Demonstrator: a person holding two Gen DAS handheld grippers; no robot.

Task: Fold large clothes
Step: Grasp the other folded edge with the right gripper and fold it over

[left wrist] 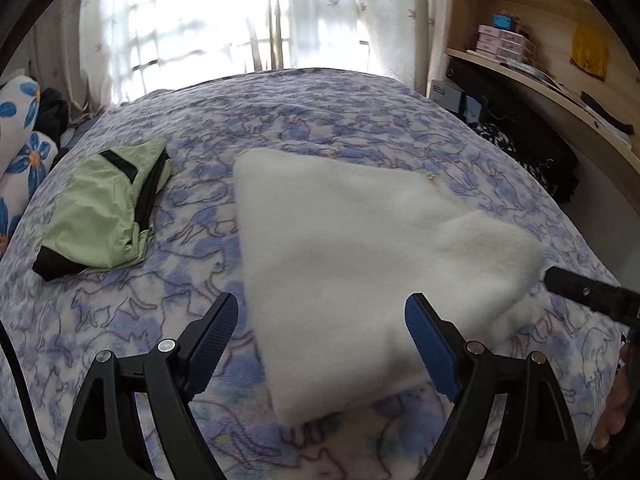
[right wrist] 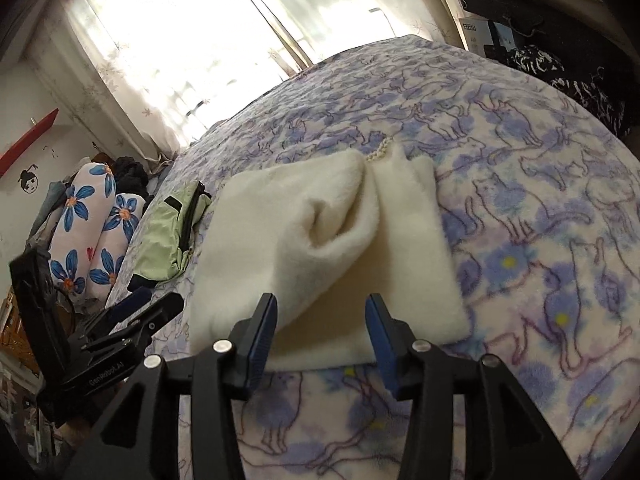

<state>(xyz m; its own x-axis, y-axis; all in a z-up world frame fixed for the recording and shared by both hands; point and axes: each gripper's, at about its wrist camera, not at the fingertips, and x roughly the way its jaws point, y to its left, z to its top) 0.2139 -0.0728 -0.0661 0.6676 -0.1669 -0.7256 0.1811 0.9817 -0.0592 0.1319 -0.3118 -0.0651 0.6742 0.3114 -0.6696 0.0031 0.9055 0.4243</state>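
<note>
We saw the white fluffy folded garment [right wrist: 320, 248] lying on the bed with the blue cat-print blanket [right wrist: 540, 208], its long axis running away from us. Both the left tongs [left wrist: 322, 344] and the right tongs [right wrist: 320, 340] were released, gripping nothing; the right tongs hung nearer, just above the garment's near edge

A bed [left wrist: 360, 112] is carrying everything, its blanket printed with blue and purple cat outlines. A folded white fluffy garment [left wrist: 360, 248] is lying directly on it near the middle. A folded pale green jacket [left wrist: 104, 208] with black trim is resting to its left, apart from it.
</note>
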